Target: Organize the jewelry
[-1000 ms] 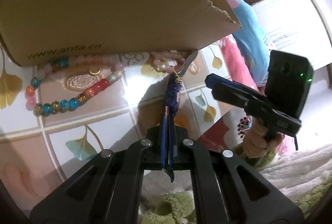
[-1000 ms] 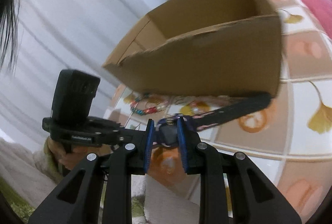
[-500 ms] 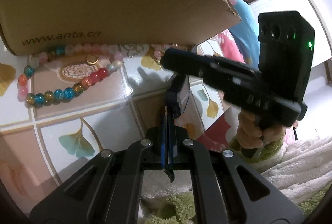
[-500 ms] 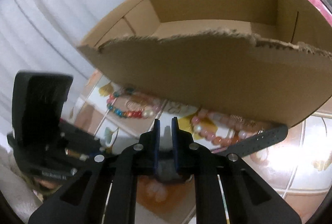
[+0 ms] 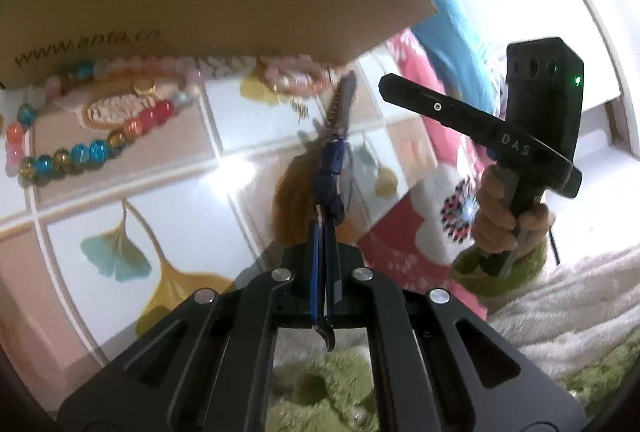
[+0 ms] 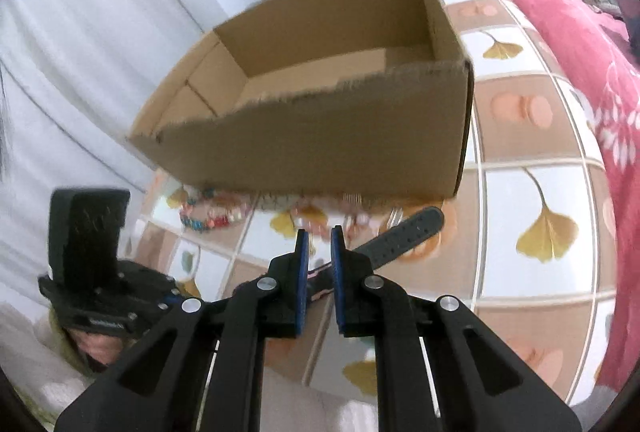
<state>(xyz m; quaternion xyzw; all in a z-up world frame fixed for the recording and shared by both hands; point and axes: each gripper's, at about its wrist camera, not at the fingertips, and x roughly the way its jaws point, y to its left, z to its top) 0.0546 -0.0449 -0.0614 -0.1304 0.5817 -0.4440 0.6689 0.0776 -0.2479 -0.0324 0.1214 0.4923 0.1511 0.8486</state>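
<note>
on the leaf-patterned table cover (image 6: 532, 192), in front of an open cardboard box (image 6: 320, 148), lay a multicoloured bead bracelet (image 5: 80, 148) and a pink bead bracelet (image 5: 292, 76) just below the box's edge. the left gripper (image 5: 325, 232) was clamped tight on a dark watch strap (image 5: 334, 152), whose perforated end (image 6: 404, 236) reached toward the box. the right gripper (image 6: 318, 244) hung just above that strap with a narrow gap between its blue pads (image 6: 302, 272), nothing pinched between them; its jaws had just been closing.
</note>
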